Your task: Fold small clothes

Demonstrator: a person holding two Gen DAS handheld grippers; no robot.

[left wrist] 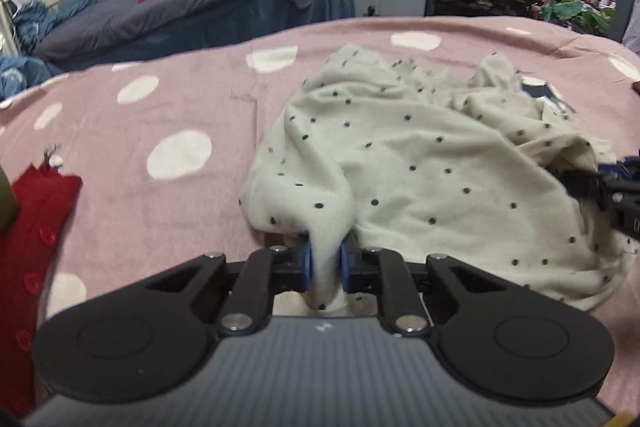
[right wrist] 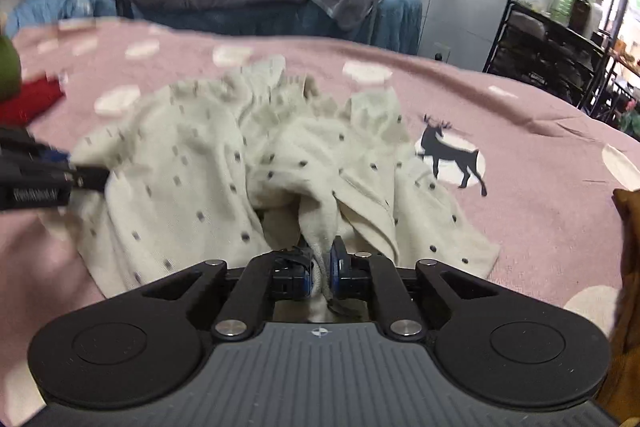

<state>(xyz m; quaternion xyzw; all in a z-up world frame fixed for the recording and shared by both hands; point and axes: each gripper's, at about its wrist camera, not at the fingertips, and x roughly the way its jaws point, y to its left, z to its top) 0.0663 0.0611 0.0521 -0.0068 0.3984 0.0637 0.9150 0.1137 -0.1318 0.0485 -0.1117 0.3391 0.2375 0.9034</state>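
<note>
The left tool (left wrist: 326, 267) pinches a fold of the cream dotted garment (left wrist: 420, 171) on the pink spotted blanket (left wrist: 160, 107).

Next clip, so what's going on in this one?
A person with a handheld gripper in each hand is working on a cream garment with dark dots, which lies crumpled on a pink blanket with white spots. The left gripper is shut on a pinch of its fabric, and the right gripper is shut on another part. The garment is bunched, not yet folded. A red knitted garment lies off to the left.
</note>
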